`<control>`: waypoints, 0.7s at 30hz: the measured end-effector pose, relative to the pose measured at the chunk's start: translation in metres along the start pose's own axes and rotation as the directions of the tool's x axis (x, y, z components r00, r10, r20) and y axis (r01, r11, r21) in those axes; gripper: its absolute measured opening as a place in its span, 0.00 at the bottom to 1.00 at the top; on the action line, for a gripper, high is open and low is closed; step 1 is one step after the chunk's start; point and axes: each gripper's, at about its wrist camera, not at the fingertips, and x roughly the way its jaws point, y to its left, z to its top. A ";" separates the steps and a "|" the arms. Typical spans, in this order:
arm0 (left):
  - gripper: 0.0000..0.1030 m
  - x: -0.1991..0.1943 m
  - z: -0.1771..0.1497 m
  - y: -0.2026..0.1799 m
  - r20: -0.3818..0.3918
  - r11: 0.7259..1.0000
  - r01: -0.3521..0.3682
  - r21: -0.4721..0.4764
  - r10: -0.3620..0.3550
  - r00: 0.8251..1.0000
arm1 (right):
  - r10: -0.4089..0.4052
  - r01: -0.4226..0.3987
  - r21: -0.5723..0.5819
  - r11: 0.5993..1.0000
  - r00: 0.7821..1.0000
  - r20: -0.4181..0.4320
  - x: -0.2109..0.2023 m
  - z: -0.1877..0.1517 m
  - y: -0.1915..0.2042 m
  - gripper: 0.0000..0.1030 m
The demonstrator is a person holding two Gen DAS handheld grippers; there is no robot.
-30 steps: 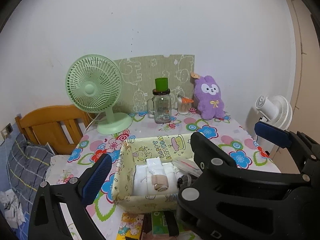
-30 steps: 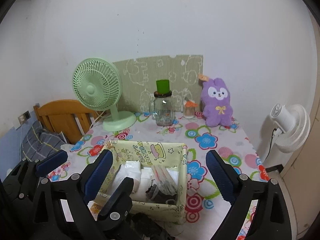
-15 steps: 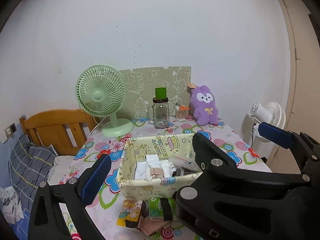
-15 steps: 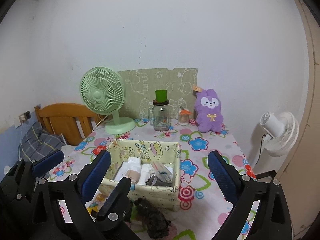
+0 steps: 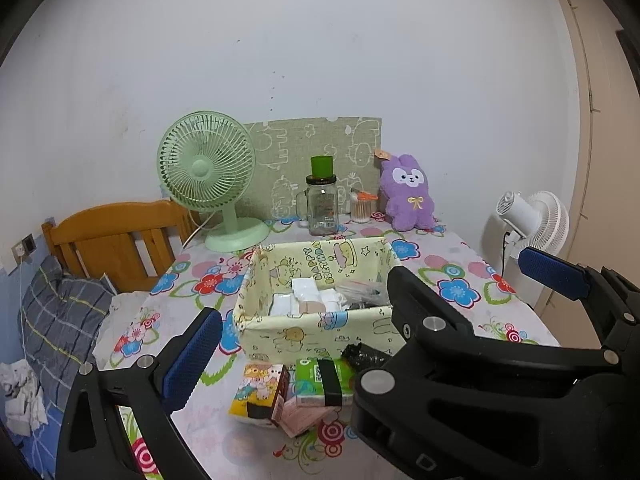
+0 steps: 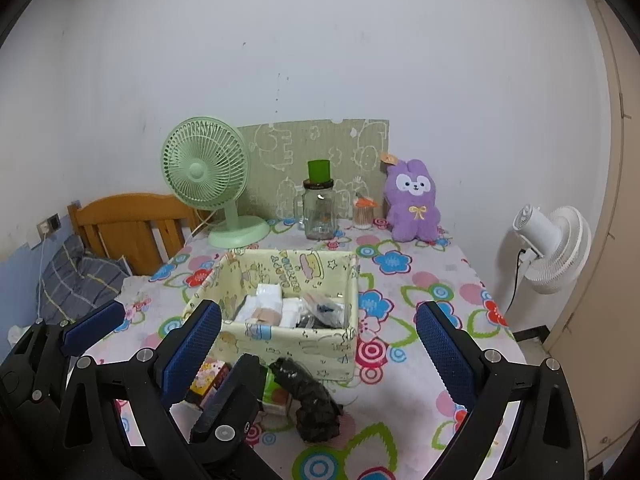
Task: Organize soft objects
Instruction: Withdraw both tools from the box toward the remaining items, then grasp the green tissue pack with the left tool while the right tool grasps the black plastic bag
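A yellow fabric basket (image 5: 316, 332) (image 6: 288, 344) stands mid-table, holding white folded cloths (image 5: 304, 300), a beige roll and a clear bag of dark items (image 6: 320, 312). In front of it lie a yellow cartoon tissue pack (image 5: 260, 392), a green pack (image 5: 316, 376), a pink pack (image 5: 304, 412) and a black crumpled bundle (image 6: 312, 400). A purple plush rabbit (image 5: 408, 196) (image 6: 414, 204) sits at the back. My left gripper (image 5: 368, 288) and right gripper (image 6: 318, 310) hover open and empty on the near side of the basket, side by side, their fingers overlapping in view.
A green desk fan (image 5: 208, 172), a glass jar with a green cup (image 5: 322, 204) and a cotton-swab holder (image 5: 362, 208) line the back wall. A white fan (image 6: 552, 248) stands off the table's right edge. A wooden bed frame (image 5: 116, 236) and bedding lie left.
Both grippers have drawn back and up from the basket. It looks smaller now, and the tissue packs and black bundle in front of it have come into view.
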 end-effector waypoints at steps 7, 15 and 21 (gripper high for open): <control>0.99 0.001 -0.012 -0.002 -0.019 1.000 0.000 -0.001 0.000 1.000 | 0.000 0.000 0.001 1.000 1.000 -0.012 0.001 -0.012 0.000 0.96; 0.99 0.012 -0.028 -0.003 -0.053 1.000 0.010 -0.004 -0.010 0.999 | -0.005 0.005 0.004 1.000 0.999 -0.048 0.012 -0.028 -0.003 0.96; 0.99 0.021 -0.037 -0.004 -0.074 1.000 0.010 -0.005 -0.010 0.997 | -0.005 0.005 0.004 1.000 0.998 -0.069 0.022 -0.040 -0.005 0.96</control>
